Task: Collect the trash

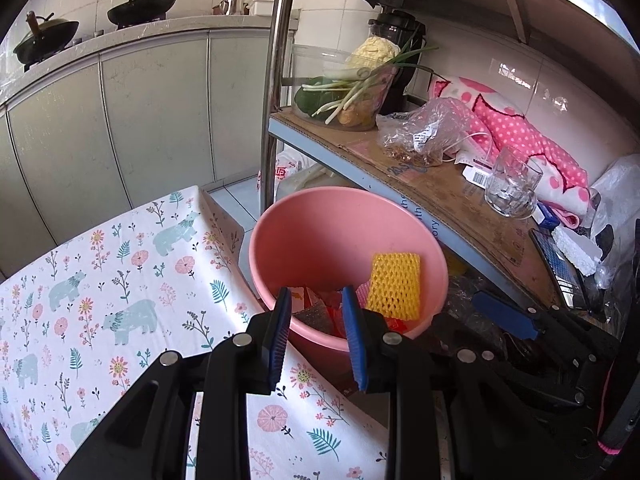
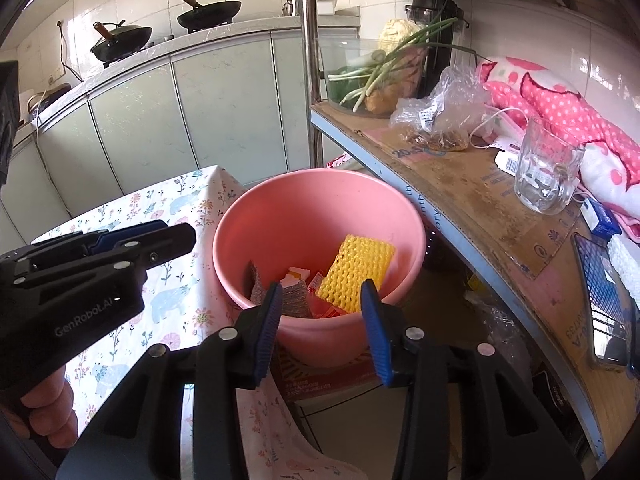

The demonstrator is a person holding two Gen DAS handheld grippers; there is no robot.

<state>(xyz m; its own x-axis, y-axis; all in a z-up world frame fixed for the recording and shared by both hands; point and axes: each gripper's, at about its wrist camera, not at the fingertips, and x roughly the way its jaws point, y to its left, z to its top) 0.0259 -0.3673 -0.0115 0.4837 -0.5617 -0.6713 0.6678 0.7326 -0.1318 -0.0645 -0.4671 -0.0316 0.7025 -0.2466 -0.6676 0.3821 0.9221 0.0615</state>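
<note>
A pink plastic bucket (image 1: 340,216) stands on the floor between the table and a metal shelf; it also shows in the right wrist view (image 2: 316,204). Inside lie a yellow foam net (image 1: 394,286) (image 2: 354,272), red wrappers (image 1: 334,314) (image 2: 324,308) and a dark scrap (image 2: 294,296). My left gripper (image 1: 318,300) is open and empty, just above the bucket's near rim. My right gripper (image 2: 322,294) is open and empty over the bucket's near rim. The left gripper also shows at the left of the right wrist view (image 2: 160,236).
A table with a floral bear cloth (image 1: 100,280) sits left of the bucket. The shelf (image 1: 460,200) on the right holds a glass mug (image 1: 512,184), a plastic bag (image 1: 428,132), a vegetable bowl (image 1: 340,88) and pink cloth (image 1: 516,132). Woks (image 1: 140,6) sit on the far counter.
</note>
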